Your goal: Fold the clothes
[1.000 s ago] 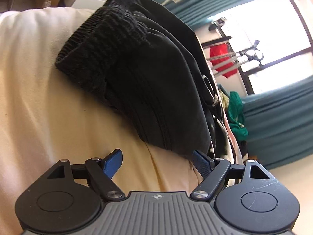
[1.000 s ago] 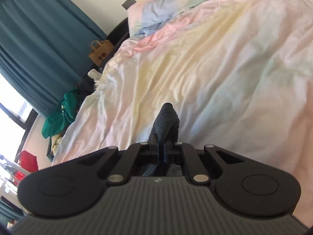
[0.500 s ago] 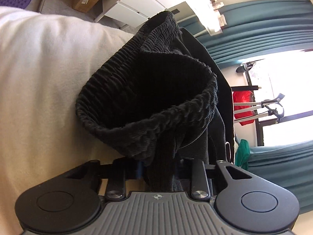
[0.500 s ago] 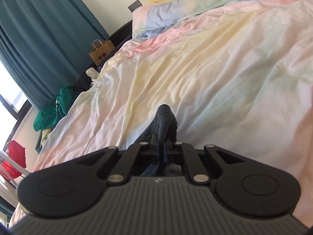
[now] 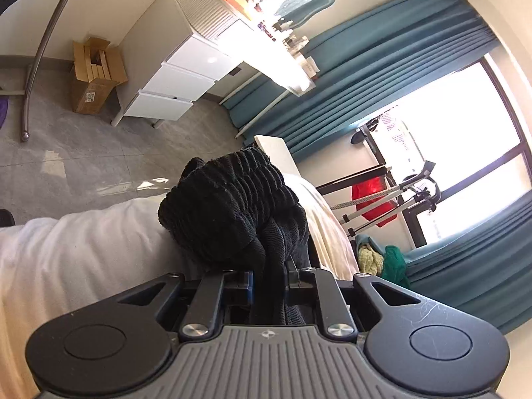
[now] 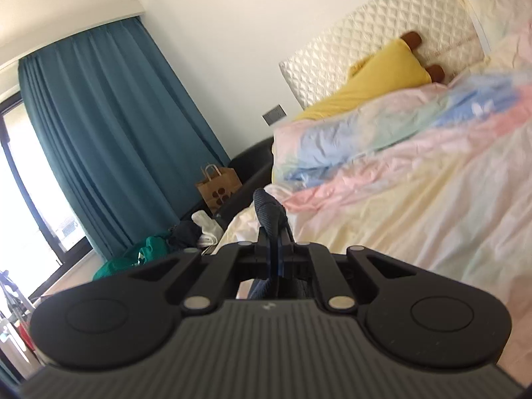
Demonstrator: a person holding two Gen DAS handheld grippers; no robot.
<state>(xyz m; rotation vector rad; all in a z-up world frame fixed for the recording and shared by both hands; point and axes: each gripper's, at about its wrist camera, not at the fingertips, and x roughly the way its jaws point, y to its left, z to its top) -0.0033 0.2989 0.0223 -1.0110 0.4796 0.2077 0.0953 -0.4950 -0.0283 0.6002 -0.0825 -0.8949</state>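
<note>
With both jaws pinching the black ribbed waistband (image 5: 232, 206), its bunched elastic could be pulled free over the bed (image 6: 415, 206).

cardboard box (image 5: 96, 78) | white drawers (image 5: 173, 83) | paper bag (image 6: 217, 189) | yellow pillow (image 6: 375, 86)

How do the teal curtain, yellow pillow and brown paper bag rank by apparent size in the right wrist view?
1. teal curtain
2. yellow pillow
3. brown paper bag
All apparent only; their distances from the camera differ.

Black gripper (image 5: 267, 277), grey ribbed body, silver screws.
</note>
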